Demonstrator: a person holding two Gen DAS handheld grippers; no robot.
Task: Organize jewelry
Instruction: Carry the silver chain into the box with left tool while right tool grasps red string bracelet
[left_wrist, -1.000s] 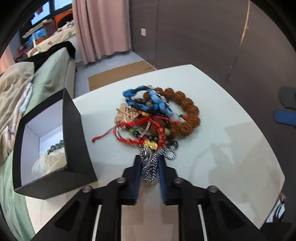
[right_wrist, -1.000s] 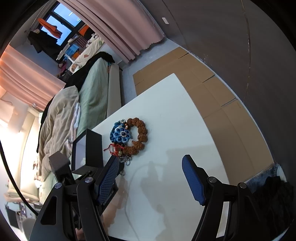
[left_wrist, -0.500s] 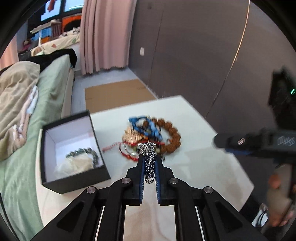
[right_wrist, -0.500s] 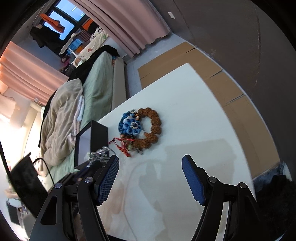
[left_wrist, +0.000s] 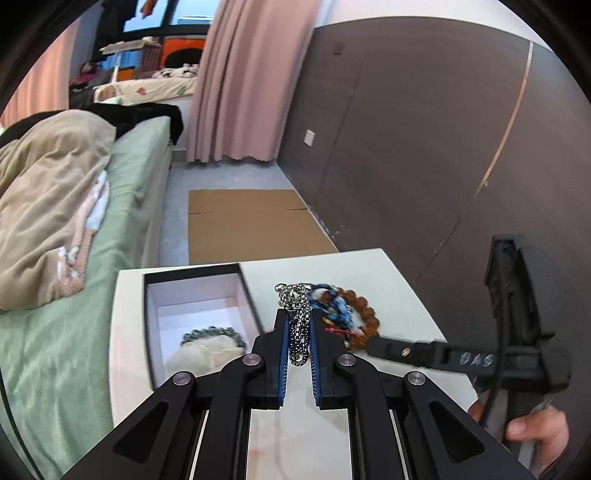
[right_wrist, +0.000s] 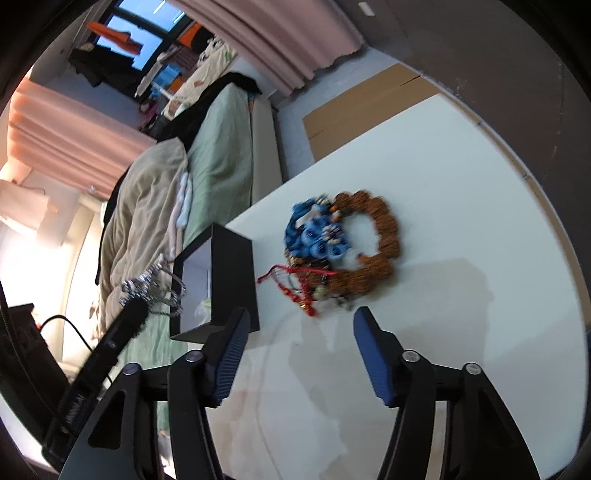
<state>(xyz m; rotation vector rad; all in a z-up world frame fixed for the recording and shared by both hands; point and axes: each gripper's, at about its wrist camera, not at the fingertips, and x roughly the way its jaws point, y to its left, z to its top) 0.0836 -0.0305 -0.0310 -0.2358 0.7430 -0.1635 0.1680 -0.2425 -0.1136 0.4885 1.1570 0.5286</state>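
Note:
My left gripper (left_wrist: 298, 317) is shut on a silver chain bracelet (left_wrist: 295, 295) and holds it in the air above the white table (left_wrist: 388, 273). The right wrist view shows that chain (right_wrist: 147, 286) hanging just left of the open black box (right_wrist: 231, 273). The box (left_wrist: 199, 291) has a white inside with a grey bead bracelet (left_wrist: 212, 330) on padding. A jewelry pile lies right of the box: a brown bead bracelet (right_wrist: 384, 236), blue pieces (right_wrist: 314, 240) and red cord (right_wrist: 291, 280). My right gripper (right_wrist: 301, 317) hovers just short of the pile, its jaws closing with nothing between them.
A bed with a green sheet (left_wrist: 129, 206) and a beige quilt (left_wrist: 48, 206) runs along the table's left side. Flat cardboard (left_wrist: 251, 225) lies on the floor beyond the table. A dark wall (left_wrist: 424, 147) stands to the right. A hand (left_wrist: 535, 432) grips the right tool.
My left gripper lifted the silver chain off the pile and carried it up and toward the box. The right gripper came in toward the pile and its jaws narrowed.

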